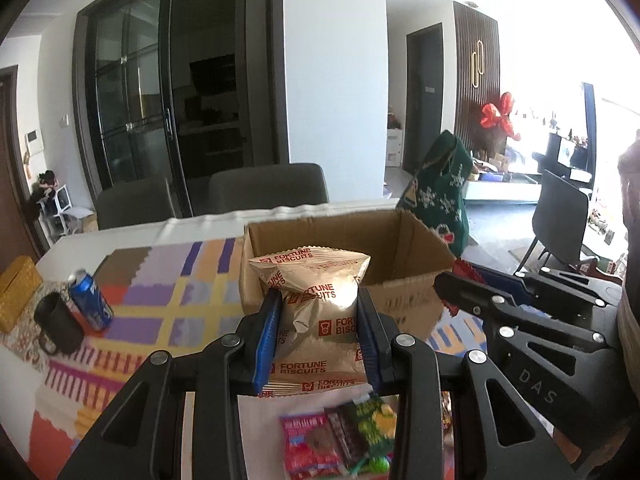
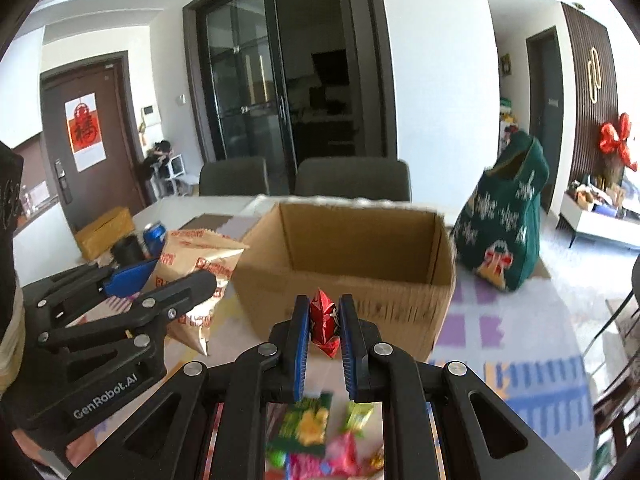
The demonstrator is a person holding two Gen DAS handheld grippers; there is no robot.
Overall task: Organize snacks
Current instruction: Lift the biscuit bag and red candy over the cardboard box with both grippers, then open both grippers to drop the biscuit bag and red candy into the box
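Left tool [image 1: 318,328] is clamped on the biscuit bag [image 1: 316,304], held before the cardboard box [image 1: 404,248] at 12 o'clock. Right tool [image 2: 324,338] is clamped on a red candy packet [image 2: 325,320]; the box [image 2: 360,256] lies at 12 o'clock on the tabletop [image 2: 500,332].

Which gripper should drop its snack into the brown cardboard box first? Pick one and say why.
Left, probably. The left gripper holds its tan biscuit bag up at the open brown cardboard box rim; the right gripper's small red packet looks lower, before the front wall.
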